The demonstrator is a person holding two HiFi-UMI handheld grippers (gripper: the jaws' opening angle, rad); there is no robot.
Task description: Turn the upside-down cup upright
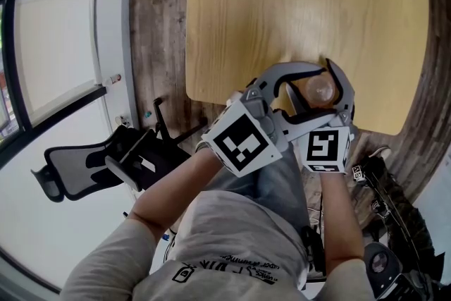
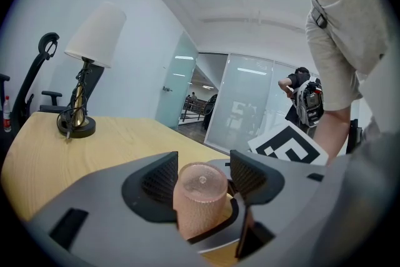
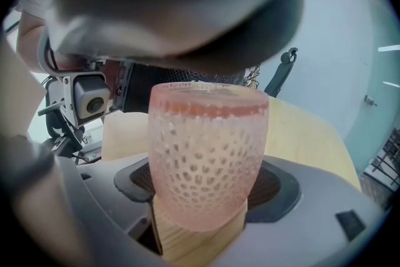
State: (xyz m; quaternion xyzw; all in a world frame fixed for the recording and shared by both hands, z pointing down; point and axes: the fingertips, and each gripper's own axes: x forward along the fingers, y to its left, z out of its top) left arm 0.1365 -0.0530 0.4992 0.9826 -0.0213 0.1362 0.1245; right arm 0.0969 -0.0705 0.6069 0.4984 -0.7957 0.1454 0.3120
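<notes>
The cup (image 1: 320,88) is found on the pale, wood-grained worktop (image 1: 296,3), close to the worktop's near edge, where the corner is rounded. It is seen standing mouth down, with its closed end on top. It is made of a translucent pink material. Its wall (image 3: 209,159) is covered in a honeycomb of small round dimples, and a smoother, darker pink band runs round the top. The closed end (image 2: 201,179) is flat and glossy, with a tiny nub at its middle.

The left tongs (image 2: 201,177) are closed on the upper part of the cup, with a black meshed pad (image 2: 159,181) set against each side. Their grey arms are smooth and curved.

The right tongs (image 3: 209,181) are held lower, at worktop level, and are set around the lower part of the cup. A dark meshed pad (image 3: 278,187) is shown on each side of it. Whether these pads press on the wall cannot be told.

A lamp (image 2: 87,65) with a white cone-shaped shade, a thin stem and a round dark base is seen at the worktop's far end. Dark plank flooring (image 1: 158,25) is seen beside the worktop.
</notes>
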